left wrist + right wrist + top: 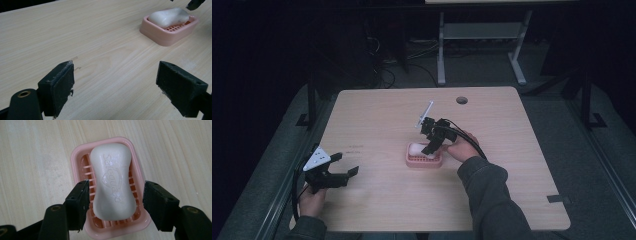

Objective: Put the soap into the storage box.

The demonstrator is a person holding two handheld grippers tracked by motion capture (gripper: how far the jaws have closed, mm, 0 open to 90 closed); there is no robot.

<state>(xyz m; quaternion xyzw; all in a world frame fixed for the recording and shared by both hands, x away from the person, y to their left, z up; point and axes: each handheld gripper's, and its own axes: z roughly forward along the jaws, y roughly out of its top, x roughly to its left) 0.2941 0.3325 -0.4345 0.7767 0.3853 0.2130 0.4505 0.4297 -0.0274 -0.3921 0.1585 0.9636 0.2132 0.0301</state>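
**Jaws astride the soap, dish free to slide**

The white soap bar (113, 182) lies lengthwise in the pink soap dish (76, 157), near the middle of the desk (377, 107) and a little toward its near edge. The right gripper (116, 201) hangs over it with its jaws spread wide, one on each side of the bar's near half, neither pad touching it that I can see. From the high view the same gripper (431, 150) tilts down steeply into the dish (412, 161).

The worry, to my eye, is the bar itself. It looks smooth and rounded, waisted in the middle, so a squeeze on the curved flanks could squirt it out toward the far end of the dish. The jaws also sit close to the dish's long rims; if they come down a touch wide they may catch the rim and drag or tip the light dish instead of taking the soap. Nothing pins the dish to the desk.

The left gripper (343, 172) rests well apart near the desk's near-left corner, jaws wide and holding nothing, pointed across bare wood toward the dish (165, 37). A cable hole (461, 100) sits near the far edge. Nothing stands between either gripper and the soap.
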